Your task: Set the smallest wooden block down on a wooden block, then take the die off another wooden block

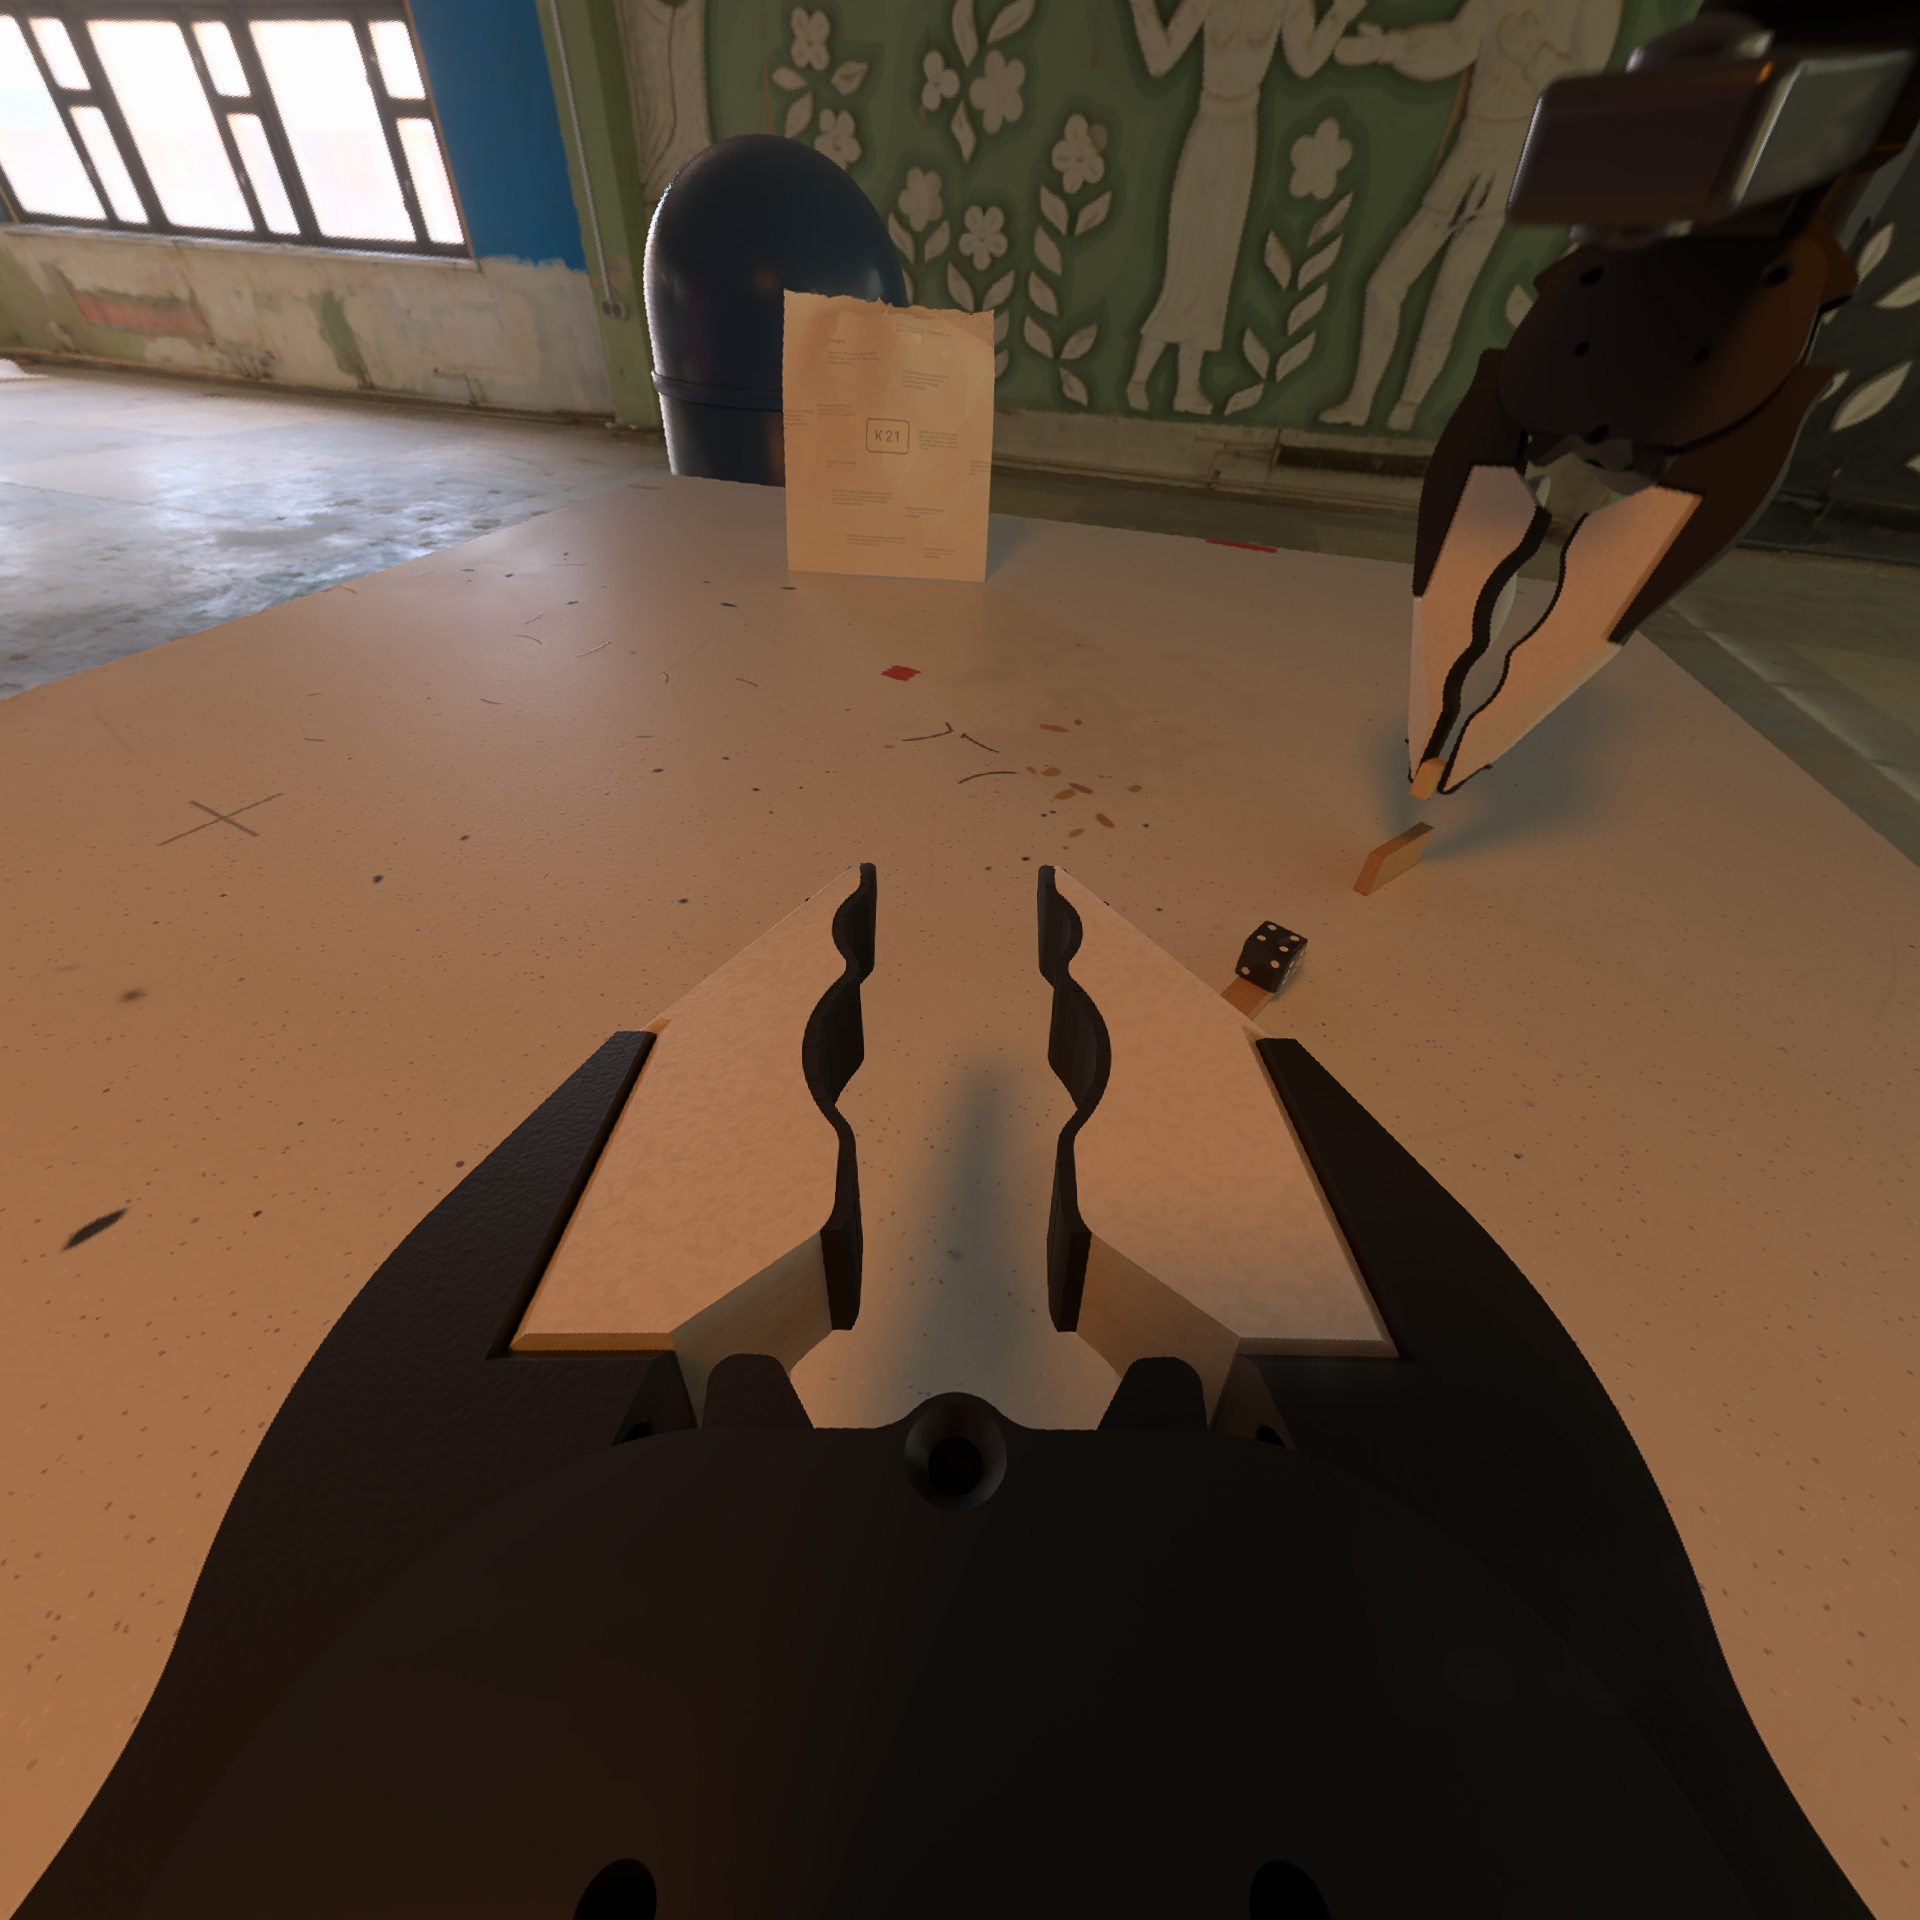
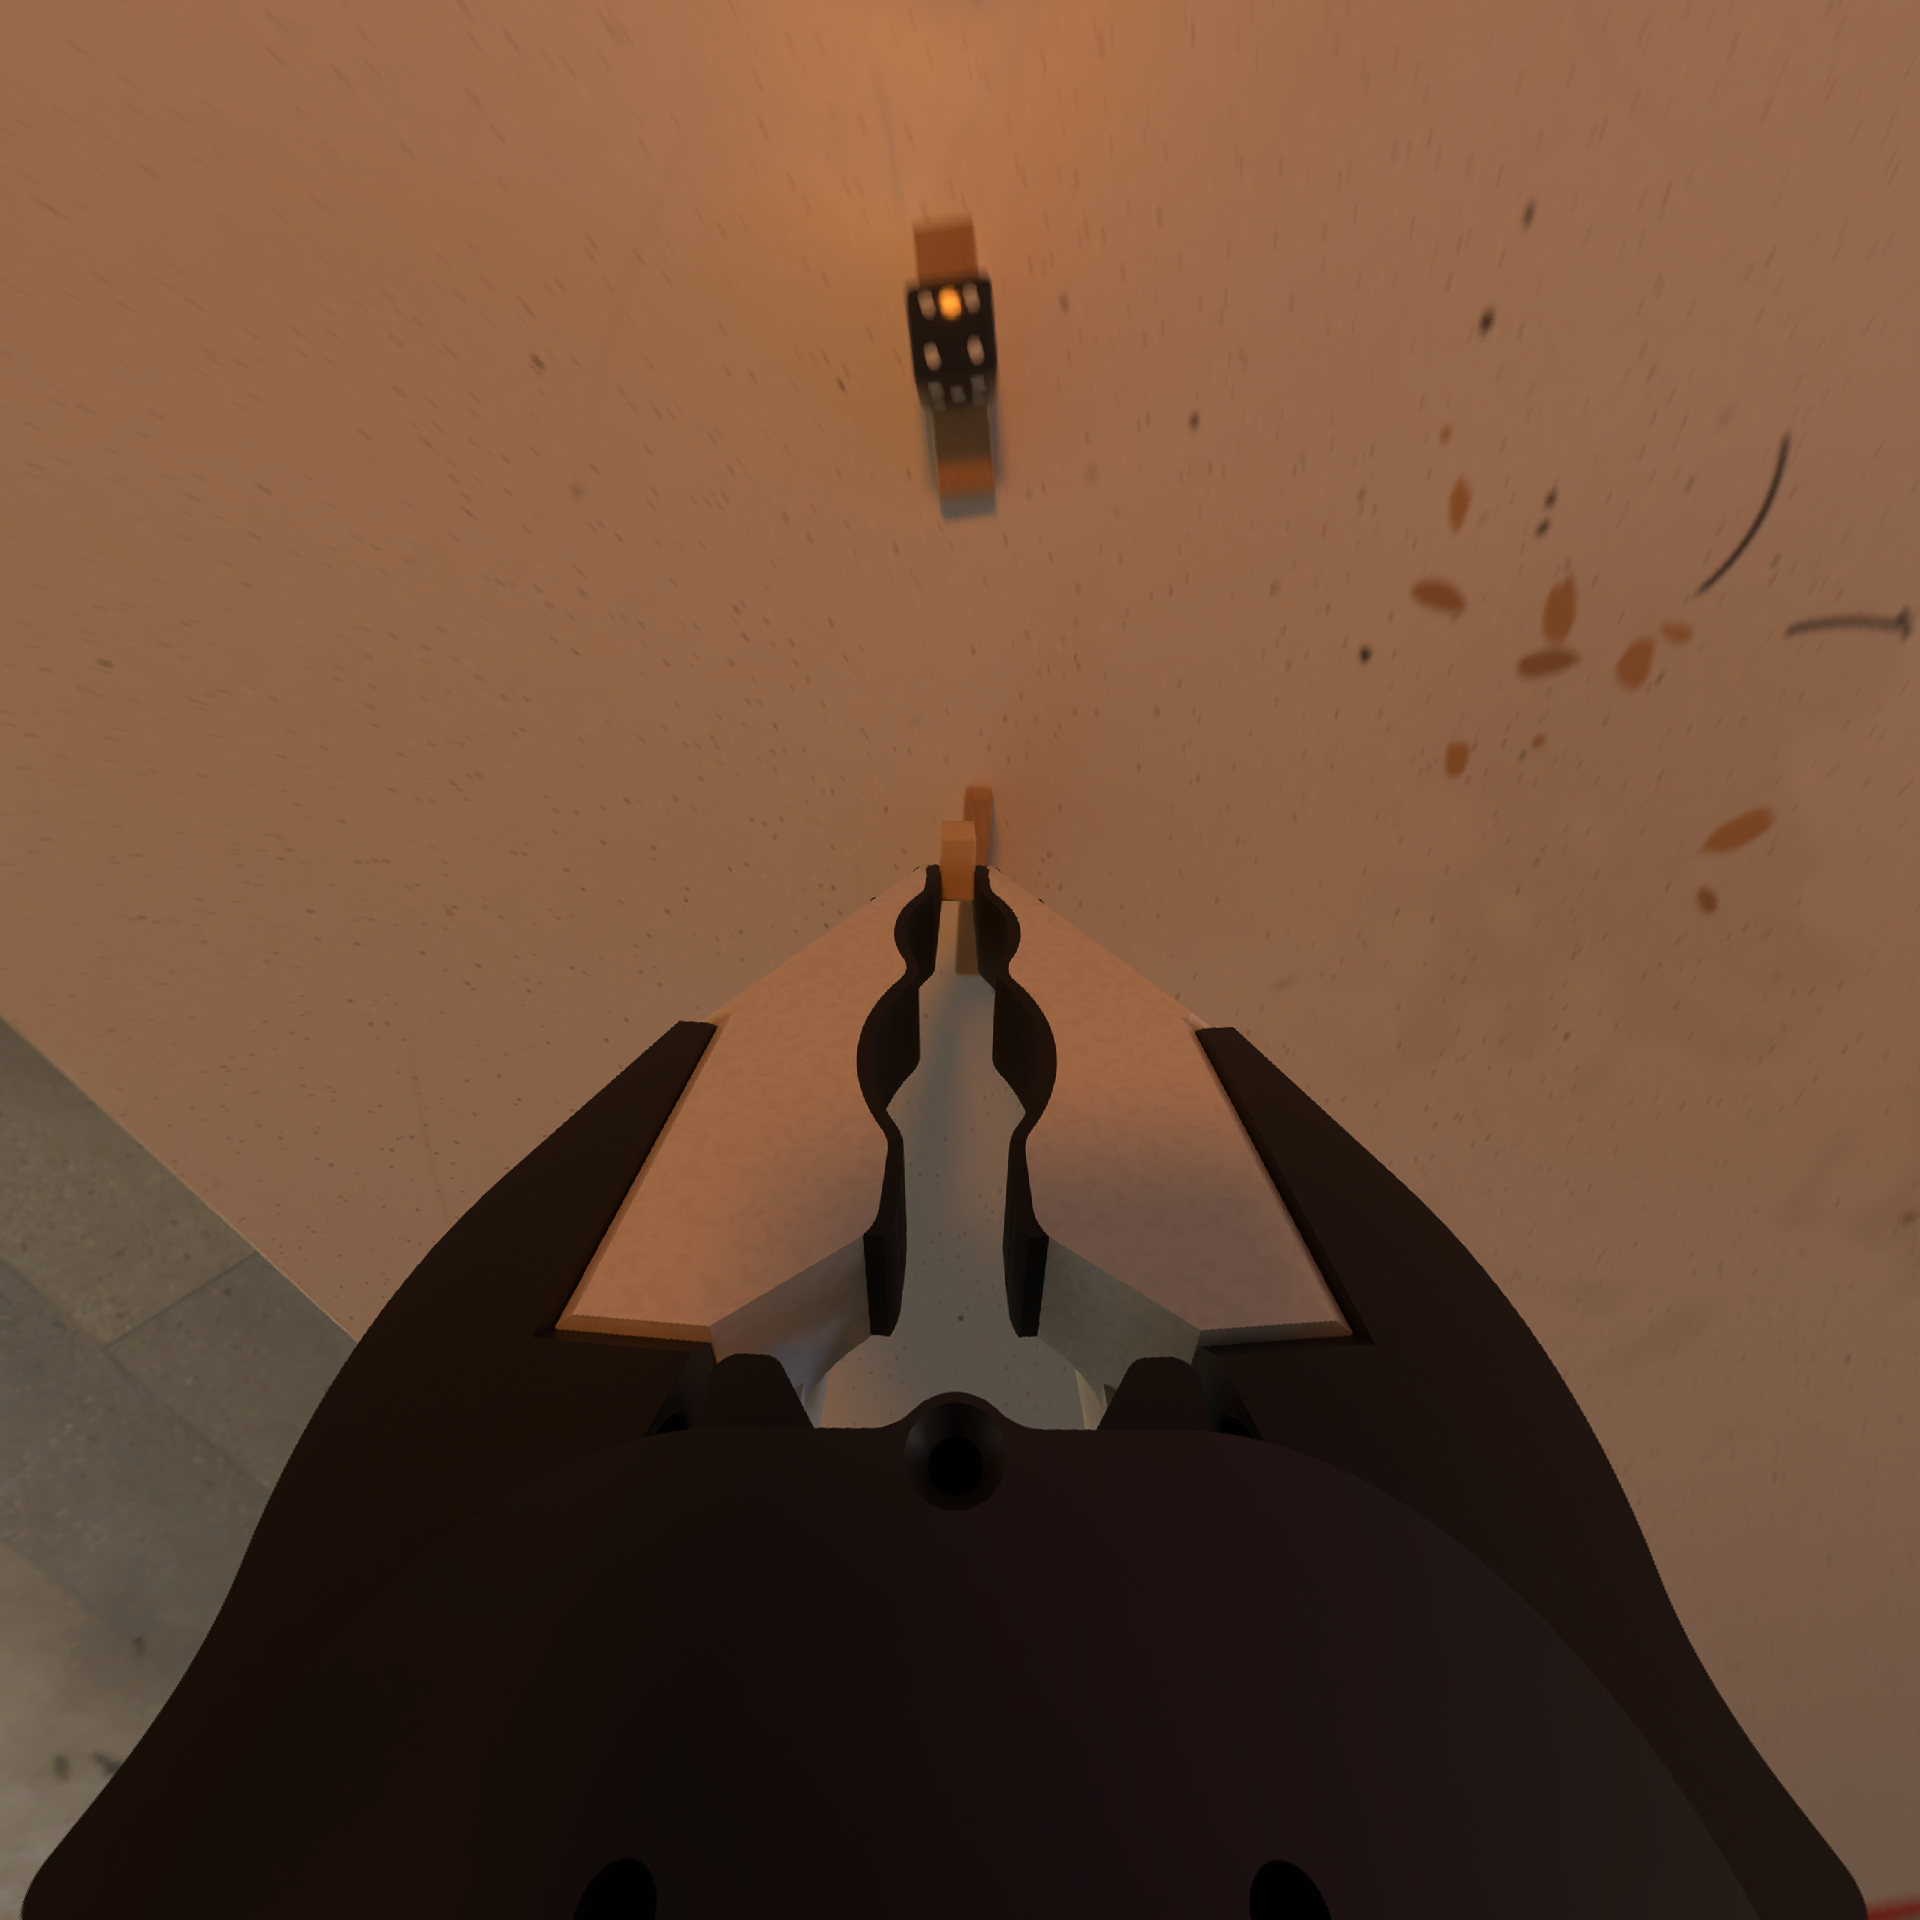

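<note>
Presently, left wrist view: left tongs (image 1: 956,883) gape empty; right tongs (image 1: 1439,774) pinch the smallest block (image 1: 1427,776) just above the flat block (image 1: 1392,858). Right wrist view: the flat block (image 2: 978,816), seemingly lengthwise, lies directly beyond the right tongs (image 2: 957,878); the die (image 2: 951,338) sits farther ahead on another block (image 2: 968,473) on the desk (image 2: 416,520).

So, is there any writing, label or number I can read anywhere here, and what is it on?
Paper sheet standing at the far end of the table: a small boxed mark, which I won't quote, and faint print too small to read.
Die: white dots only, no writing.
</note>
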Robot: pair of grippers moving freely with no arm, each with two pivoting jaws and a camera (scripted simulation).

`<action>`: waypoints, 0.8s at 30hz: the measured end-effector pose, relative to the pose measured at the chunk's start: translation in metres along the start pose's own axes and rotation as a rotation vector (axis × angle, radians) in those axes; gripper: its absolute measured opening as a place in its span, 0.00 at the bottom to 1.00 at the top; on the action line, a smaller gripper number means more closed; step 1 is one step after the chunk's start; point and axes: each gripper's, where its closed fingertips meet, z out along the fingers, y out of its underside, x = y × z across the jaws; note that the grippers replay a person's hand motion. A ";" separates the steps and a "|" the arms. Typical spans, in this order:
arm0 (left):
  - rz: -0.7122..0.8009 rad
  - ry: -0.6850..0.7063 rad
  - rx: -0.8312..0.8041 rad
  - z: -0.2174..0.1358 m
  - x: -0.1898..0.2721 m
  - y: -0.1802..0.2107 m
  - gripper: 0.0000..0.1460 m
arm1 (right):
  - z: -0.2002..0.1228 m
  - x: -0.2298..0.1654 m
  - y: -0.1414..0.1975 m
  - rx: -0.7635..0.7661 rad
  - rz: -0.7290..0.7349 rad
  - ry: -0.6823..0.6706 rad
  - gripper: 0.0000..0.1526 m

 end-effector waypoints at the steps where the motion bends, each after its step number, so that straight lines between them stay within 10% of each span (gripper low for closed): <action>1: 0.000 0.000 -0.001 0.000 0.000 0.000 0.21 | 0.004 0.001 0.006 -0.032 0.014 0.016 0.04; 13: 0.035 0.019 -0.050 0.004 0.005 0.006 0.21 | 0.016 0.003 0.015 -0.047 0.033 0.037 0.08; 24: 0.037 0.035 -0.044 0.004 0.007 0.006 0.21 | 0.042 -0.004 -0.077 0.384 -0.091 -0.027 0.16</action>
